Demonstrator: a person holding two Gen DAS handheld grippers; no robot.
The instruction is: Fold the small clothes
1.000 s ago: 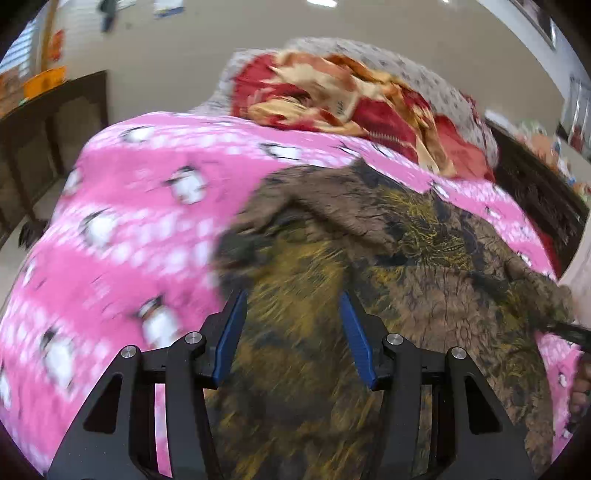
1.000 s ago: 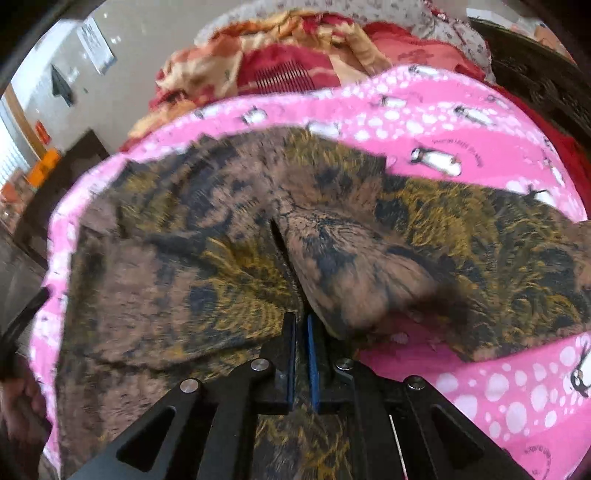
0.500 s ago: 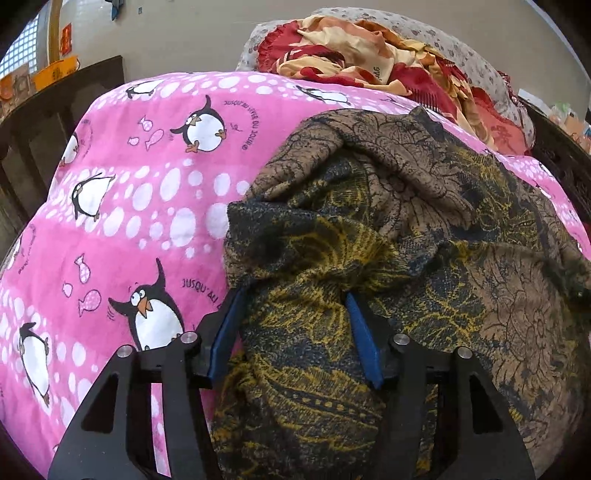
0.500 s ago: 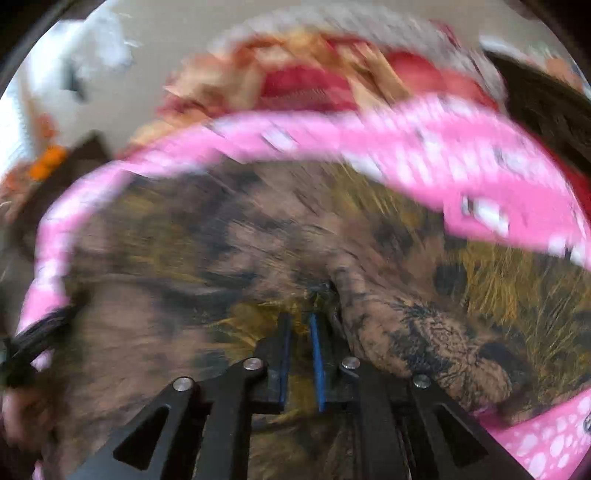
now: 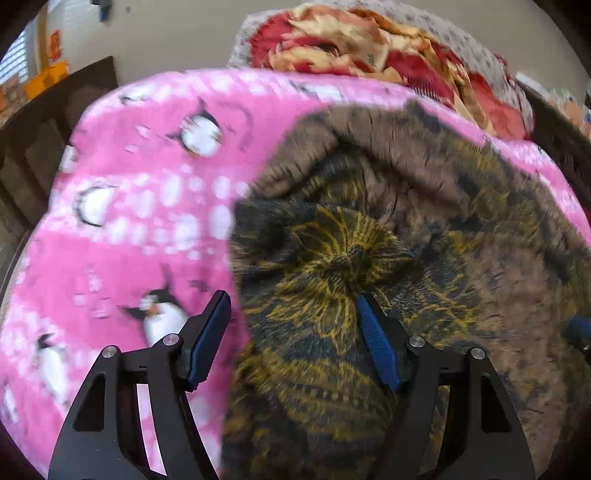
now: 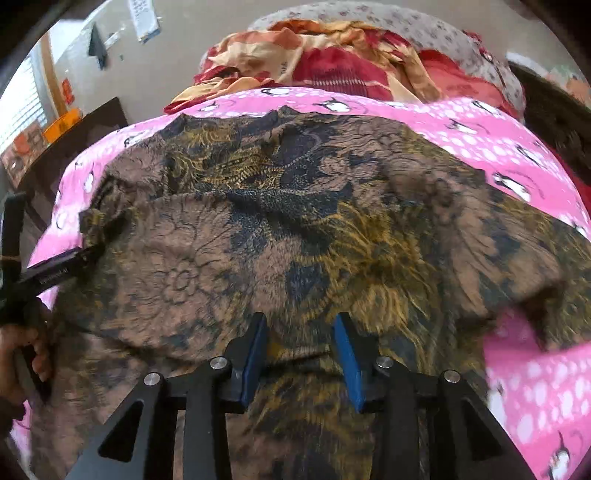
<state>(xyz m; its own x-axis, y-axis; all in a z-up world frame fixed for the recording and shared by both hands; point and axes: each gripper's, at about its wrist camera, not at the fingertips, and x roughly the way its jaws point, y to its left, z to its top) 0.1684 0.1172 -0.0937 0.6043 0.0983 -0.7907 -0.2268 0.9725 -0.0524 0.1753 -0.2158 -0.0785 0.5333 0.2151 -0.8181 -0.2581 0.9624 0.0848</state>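
A brown, black and yellow patterned garment point(image 6: 295, 229) lies spread and rumpled on the pink penguin blanket point(image 6: 498, 140). My right gripper point(image 6: 301, 325) is open, its fingers low over the near part of the cloth. My left gripper point(image 5: 291, 306) is open at the garment's point(image 5: 406, 258) left edge, one finger over the pink blanket point(image 5: 147, 221) and the other against the cloth. The left gripper also shows in the right wrist view point(image 6: 62, 269) at the cloth's left edge.
A red and orange floral blanket point(image 6: 332, 59) is heaped at the head of the bed, against a grey patterned pillow point(image 6: 424, 26). Dark wooden furniture point(image 5: 55, 110) stands to the left of the bed, and a dark frame point(image 6: 554, 107) on the right.
My right gripper, shut on a fold of the garment a second ago, has opened and let it go. The left gripper stays open and has shifted at the cloth's left edge.
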